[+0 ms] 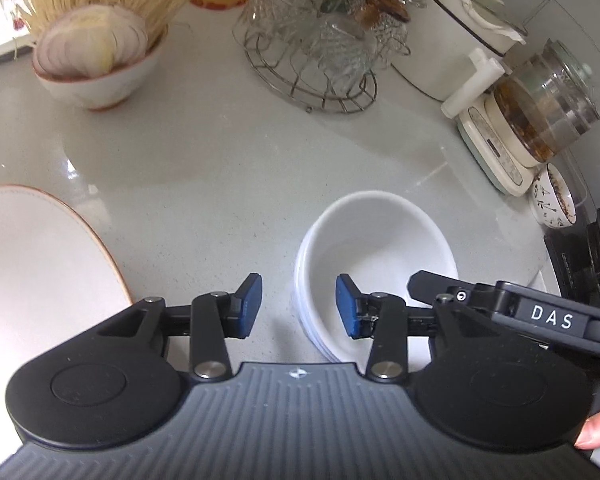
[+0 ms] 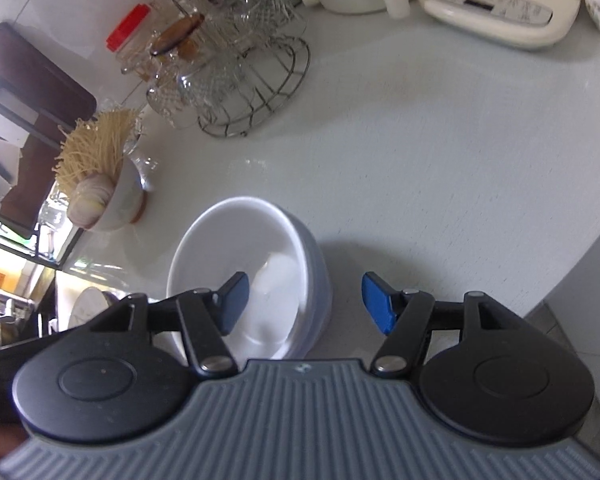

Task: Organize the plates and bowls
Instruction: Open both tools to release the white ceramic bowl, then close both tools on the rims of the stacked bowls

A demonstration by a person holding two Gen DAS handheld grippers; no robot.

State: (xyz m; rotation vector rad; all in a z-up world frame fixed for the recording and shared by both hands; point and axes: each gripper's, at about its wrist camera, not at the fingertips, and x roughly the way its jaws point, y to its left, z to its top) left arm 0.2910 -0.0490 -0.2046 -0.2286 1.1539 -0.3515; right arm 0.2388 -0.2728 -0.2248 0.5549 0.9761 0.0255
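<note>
left gripper (image 1: 299,306) spread wide, gripping nothing, straddling the near rim of the stacked white bowls (image 1: 380,240). right gripper (image 2: 305,302) likewise wide, empty, across the far rim.

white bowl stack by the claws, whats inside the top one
The top bowl of the white stack looks empty, only glare inside; the left claw's pad covers part of the near wall.

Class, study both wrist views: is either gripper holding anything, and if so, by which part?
Nothing is held. The left gripper and the right gripper are both open, each straddling the rim of the stacked white bowls without closing on it.
</note>
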